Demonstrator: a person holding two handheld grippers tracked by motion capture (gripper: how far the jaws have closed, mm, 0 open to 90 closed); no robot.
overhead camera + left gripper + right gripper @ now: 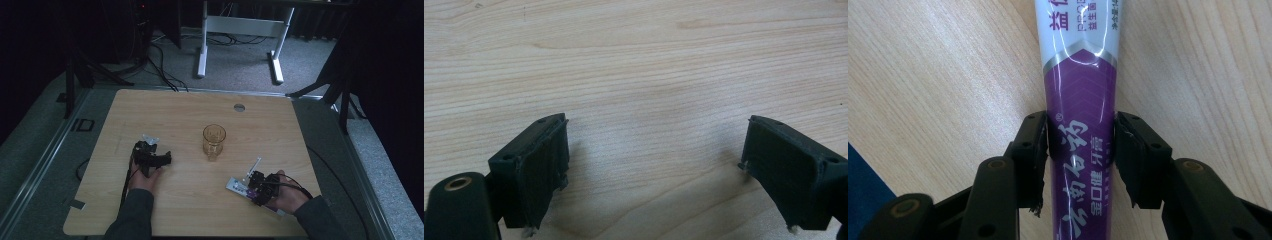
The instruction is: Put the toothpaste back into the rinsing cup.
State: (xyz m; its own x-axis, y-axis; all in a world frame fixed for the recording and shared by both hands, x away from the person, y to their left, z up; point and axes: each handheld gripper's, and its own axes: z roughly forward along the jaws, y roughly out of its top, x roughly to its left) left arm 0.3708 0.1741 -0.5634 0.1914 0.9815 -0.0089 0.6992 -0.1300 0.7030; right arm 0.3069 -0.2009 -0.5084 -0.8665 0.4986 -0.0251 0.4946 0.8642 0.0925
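While right claw (1080, 150) clamps, toothpaste tube (1079, 100) points forward.

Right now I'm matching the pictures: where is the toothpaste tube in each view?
High view: toothpaste tube lower right, under the right gripper.
Left gripper view: not in it, just table between open jaws.
Right gripper view: centre, running bottom to top, jaws against both sides.
Shared landmark: the pale wood tabletop.

table (639, 60) — matt pale wood | tube (1079, 100) — glossy plastic | cup (214, 141) — amber glass
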